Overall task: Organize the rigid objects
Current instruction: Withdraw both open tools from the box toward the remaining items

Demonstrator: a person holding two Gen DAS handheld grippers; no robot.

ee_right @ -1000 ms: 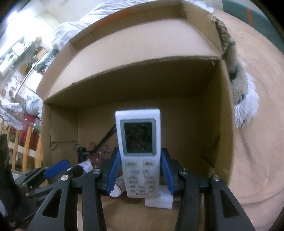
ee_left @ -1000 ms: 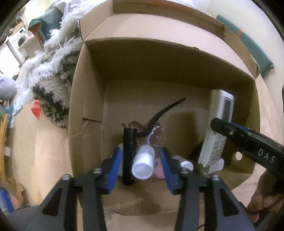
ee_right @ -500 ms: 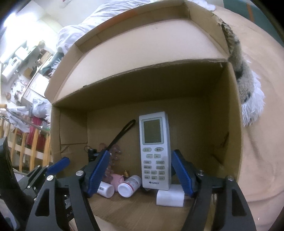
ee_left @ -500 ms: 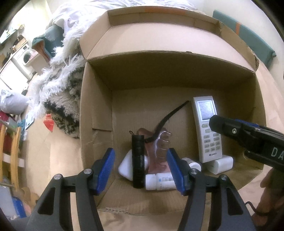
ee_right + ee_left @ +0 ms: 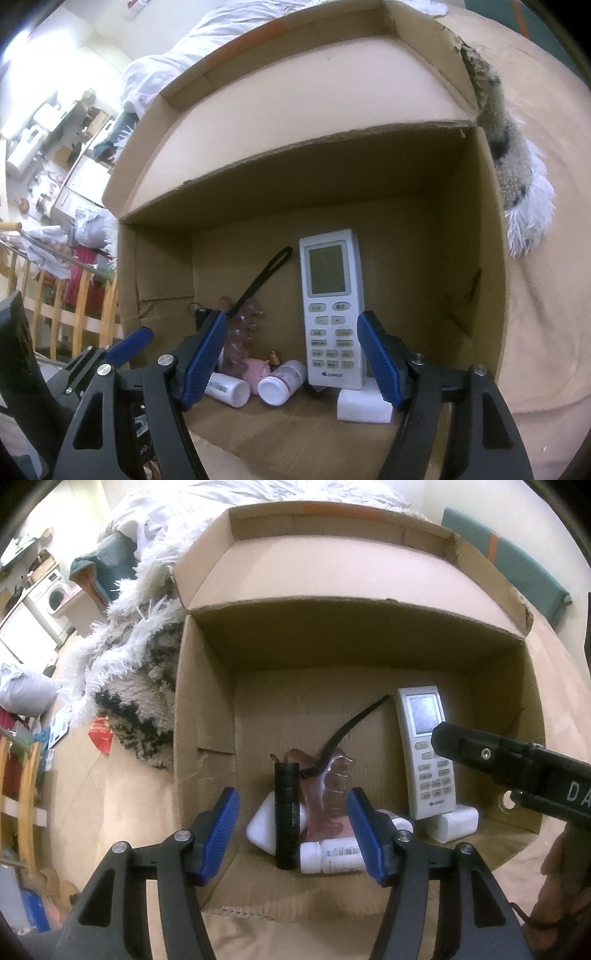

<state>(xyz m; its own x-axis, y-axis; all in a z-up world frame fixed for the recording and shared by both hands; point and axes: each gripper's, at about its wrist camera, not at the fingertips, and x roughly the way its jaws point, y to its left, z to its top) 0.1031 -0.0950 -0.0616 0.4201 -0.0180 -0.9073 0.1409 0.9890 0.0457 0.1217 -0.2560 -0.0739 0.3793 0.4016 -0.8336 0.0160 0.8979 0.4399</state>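
Since a second ago both grippers have let go: the remote [image 5: 331, 306] now lies in the box [image 5: 487, 288], propped on a white block [image 5: 364, 404], and the bottle [image 5: 332, 856] lies beside the flashlight [image 5: 286, 816]. The right gripper [image 5: 291, 360] and left gripper [image 5: 291, 836] both hang wide and empty. The remote looks light, stiff and smooth-sided, probably best pinched across its long edges.

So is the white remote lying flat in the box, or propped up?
Propped. The remote leans screen-up, its lower end on a small white block in the cardboard box; neither claw touches it.
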